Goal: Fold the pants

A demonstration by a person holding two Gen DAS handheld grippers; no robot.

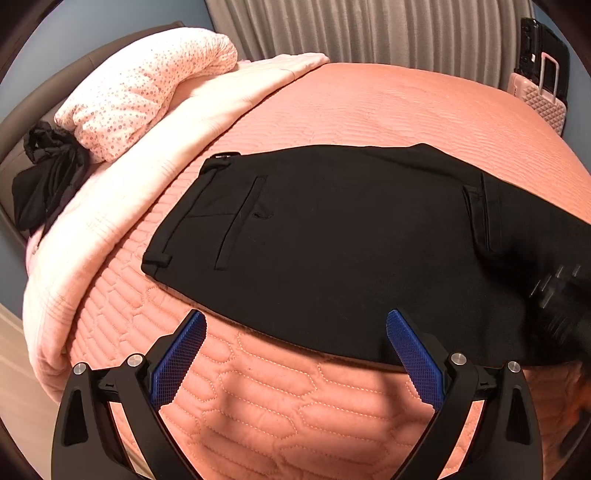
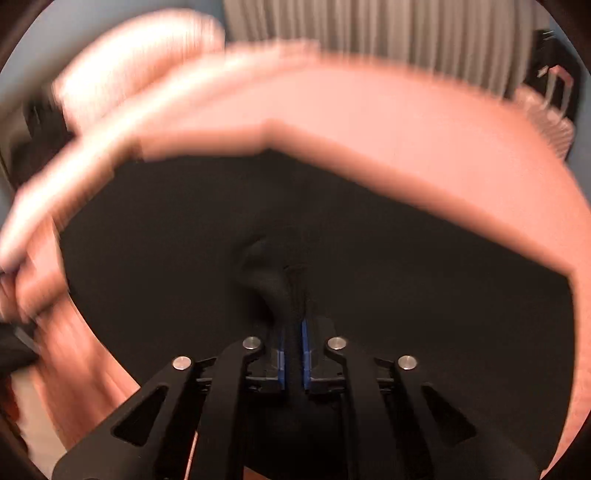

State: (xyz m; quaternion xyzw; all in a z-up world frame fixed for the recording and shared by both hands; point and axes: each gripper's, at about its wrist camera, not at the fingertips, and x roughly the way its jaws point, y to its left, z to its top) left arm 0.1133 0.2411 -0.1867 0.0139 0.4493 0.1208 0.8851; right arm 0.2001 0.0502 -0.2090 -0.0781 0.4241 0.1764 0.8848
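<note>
Black pants lie flat across the salmon quilted bed cover, waistband and back pocket toward the left. My left gripper hovers at their near edge, open wide, with nothing between its blue pads. At the right rim of the left wrist view, my right gripper shows as a dark blur on the cloth. The right wrist view is smeared by motion. In it the pants fill the middle, and my right gripper is shut on a raised pinch of black fabric.
A dotted pink quilt roll and a pale pink blanket lie along the bed's left side, beside a bunched black garment. A pink suitcase stands at the far right before grey curtains. Wood floor shows lower left.
</note>
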